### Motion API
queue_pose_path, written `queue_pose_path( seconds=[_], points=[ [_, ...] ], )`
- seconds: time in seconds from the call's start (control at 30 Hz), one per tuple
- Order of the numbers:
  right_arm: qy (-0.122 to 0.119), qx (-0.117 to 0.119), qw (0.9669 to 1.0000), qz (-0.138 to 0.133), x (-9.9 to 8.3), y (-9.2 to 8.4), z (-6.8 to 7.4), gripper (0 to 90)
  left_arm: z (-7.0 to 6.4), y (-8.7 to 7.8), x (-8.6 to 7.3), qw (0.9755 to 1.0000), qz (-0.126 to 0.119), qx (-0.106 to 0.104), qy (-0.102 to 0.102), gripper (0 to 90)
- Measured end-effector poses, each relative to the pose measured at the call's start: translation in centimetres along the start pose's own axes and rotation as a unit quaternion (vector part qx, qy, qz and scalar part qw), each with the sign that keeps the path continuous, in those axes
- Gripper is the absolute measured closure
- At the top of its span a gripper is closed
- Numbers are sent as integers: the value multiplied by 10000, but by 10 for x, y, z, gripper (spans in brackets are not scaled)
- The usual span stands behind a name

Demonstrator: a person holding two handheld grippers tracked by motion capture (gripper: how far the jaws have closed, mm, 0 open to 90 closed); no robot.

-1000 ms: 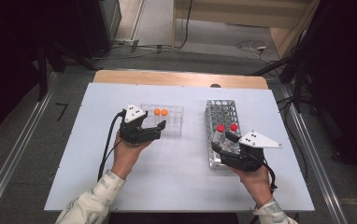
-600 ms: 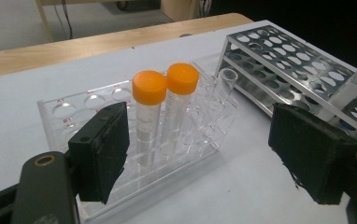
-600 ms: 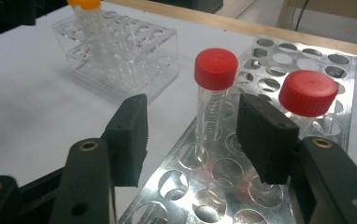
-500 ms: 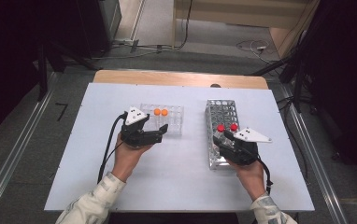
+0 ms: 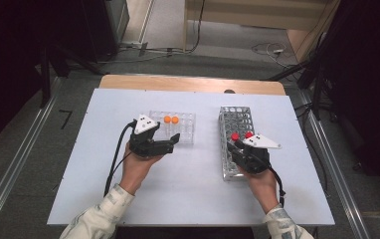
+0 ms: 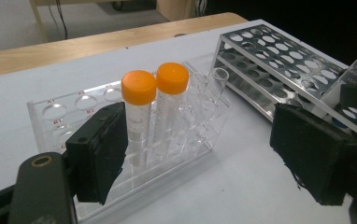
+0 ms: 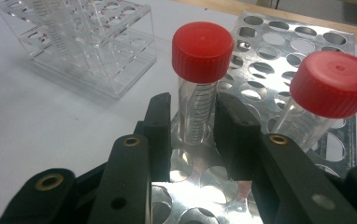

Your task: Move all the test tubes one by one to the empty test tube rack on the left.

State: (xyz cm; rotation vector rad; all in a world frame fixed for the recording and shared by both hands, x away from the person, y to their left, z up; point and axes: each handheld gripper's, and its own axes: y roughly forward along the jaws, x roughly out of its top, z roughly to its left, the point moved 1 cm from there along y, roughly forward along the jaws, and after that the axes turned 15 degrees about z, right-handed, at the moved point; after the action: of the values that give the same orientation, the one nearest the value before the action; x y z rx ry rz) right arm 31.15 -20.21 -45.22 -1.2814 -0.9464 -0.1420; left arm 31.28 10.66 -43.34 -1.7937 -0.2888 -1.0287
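Two red-capped tubes (image 5: 235, 136) (image 5: 248, 135) stand in the metal rack (image 5: 237, 117). My right gripper (image 5: 237, 145) reaches over the rack's near end. Its jaws have just been closing around the left red-capped tube (image 7: 200, 46), which stands upright between the pads with a thin gap on each side. The other red-capped tube (image 7: 333, 84) leans just right of the jaws. My left gripper (image 5: 173, 141) stands wide open at the clear rack (image 5: 185, 127). Two orange-capped tubes (image 6: 138, 88) (image 6: 172, 79) stand in that rack, just behind the left pad (image 6: 99, 154).
The clear rack (image 6: 64, 112) and the metal rack (image 6: 270, 56) sit side by side mid-table on the white tabletop (image 5: 178, 199). A wooden strip (image 5: 188, 83) borders the far edge. Bare table lies in front of both hands.
My right gripper has moved a little forward and down over the metal rack, and its jaws have narrowed around the left red-capped tube. The left gripper has stayed put.
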Motion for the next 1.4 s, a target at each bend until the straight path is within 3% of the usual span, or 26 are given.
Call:
queue_pose_path(
  seconds=[0.1,0.37,1.0,1.4],
  points=[
    [4,-42,10000,28,1,1,1,707,0,0,0,10000,10,-3,10,192],
    [-8,-119,9999,-66,2,-3,3,713,-1,0,0,10000,15,-34,14,175],
    [-50,-58,9977,-675,19,-52,3,722,-2,-4,1,9999,-53,-92,42,164],
    [-260,140,9970,-711,24,-55,18,722,-4,-6,2,9998,-105,-161,76,164]
  ],
)
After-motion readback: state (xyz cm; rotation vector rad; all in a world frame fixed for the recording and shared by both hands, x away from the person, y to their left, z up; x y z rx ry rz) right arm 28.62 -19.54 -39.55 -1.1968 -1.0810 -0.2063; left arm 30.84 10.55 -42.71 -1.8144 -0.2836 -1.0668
